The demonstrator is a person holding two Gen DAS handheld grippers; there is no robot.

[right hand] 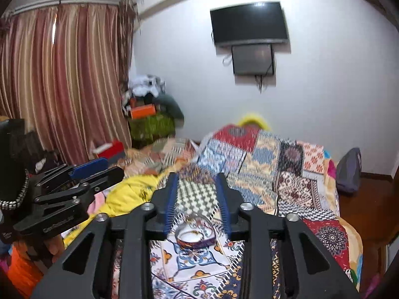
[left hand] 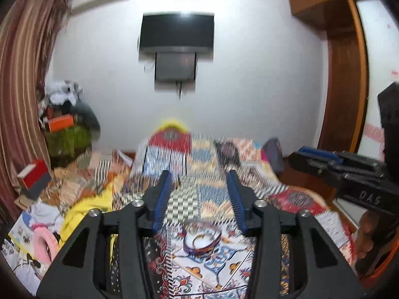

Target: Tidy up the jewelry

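Note:
A round bangle with a purple and orange band lies flat on the patterned patchwork bedspread. In the left wrist view it sits just below my open left gripper, between the finger bases. In the right wrist view the same bangle lies below my open right gripper. Both grippers are empty and held above the bed. The right gripper also shows at the right edge of the left wrist view. The left gripper shows at the left of the right wrist view.
A yellow cloth and loose clutter lie on the left of the bed. A red box and a piled shelf stand by the striped curtain. A TV hangs on the wall. A wooden wardrobe stands at right.

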